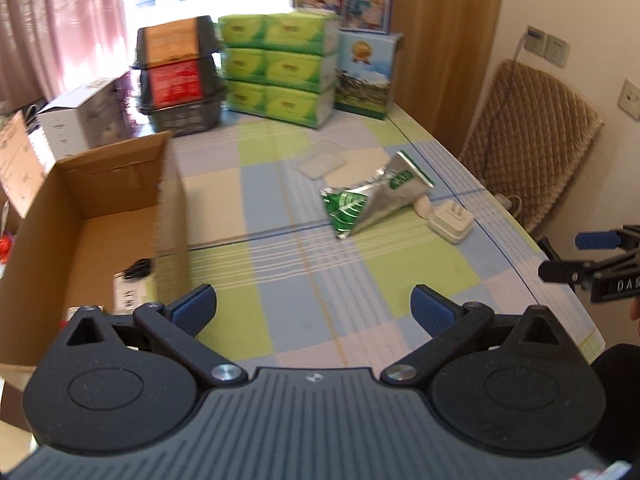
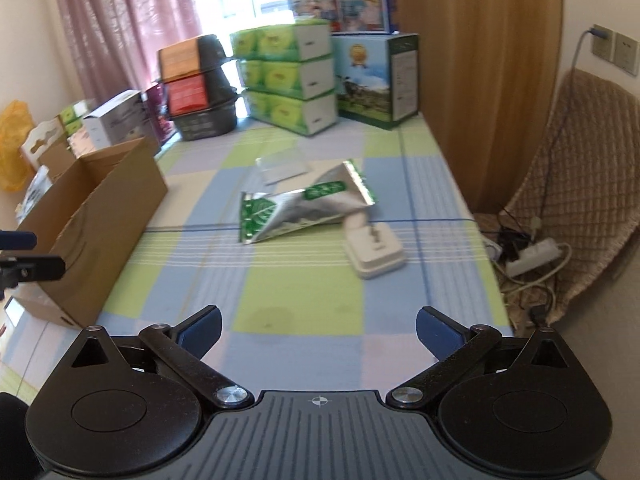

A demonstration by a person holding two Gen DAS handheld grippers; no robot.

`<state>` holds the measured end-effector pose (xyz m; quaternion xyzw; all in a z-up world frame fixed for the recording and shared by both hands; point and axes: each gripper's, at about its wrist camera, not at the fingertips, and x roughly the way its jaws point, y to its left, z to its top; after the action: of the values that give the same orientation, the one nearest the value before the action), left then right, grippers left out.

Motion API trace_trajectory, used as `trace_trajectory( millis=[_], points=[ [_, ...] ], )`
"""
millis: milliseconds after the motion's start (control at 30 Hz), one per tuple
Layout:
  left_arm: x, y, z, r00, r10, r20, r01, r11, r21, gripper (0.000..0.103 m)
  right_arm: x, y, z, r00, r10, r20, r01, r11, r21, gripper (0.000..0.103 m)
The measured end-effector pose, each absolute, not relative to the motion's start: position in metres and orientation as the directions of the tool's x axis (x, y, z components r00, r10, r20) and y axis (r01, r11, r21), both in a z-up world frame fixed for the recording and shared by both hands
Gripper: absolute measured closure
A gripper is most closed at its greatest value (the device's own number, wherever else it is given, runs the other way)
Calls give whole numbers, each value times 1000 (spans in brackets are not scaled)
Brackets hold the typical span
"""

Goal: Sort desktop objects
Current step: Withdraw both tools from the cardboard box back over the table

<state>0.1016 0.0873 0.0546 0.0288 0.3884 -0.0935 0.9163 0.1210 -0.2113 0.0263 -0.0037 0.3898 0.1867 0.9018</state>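
Hovered with both grippers (image 1: 312, 304) (image 2: 319, 326) spread wide, best lowered squarely over the foil pouch (image 2: 296, 208) right of the cardboard box (image 2: 100, 216).

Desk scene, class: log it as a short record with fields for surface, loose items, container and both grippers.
surface: checked tablecloth
loose items: silver-green foil pouch, white plug adapter, clear plastic lid
container: open cardboard box at the left, something small and dark inside
left gripper: open, empty
right gripper: open, empty
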Motion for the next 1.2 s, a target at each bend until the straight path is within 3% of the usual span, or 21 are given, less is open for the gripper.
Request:
trace_trajectory(
  millis=[400,1200],
  points=[
    [139,40,34,620,-199,-759,314,949,8,1,146,-235,9,601,322,-731,-335,932,135,2],
    [288,-9,-19,511,-229,-828,559,821,118,2,274,-213,-49,473,339,-813,-579,815,3,2]
  ],
)
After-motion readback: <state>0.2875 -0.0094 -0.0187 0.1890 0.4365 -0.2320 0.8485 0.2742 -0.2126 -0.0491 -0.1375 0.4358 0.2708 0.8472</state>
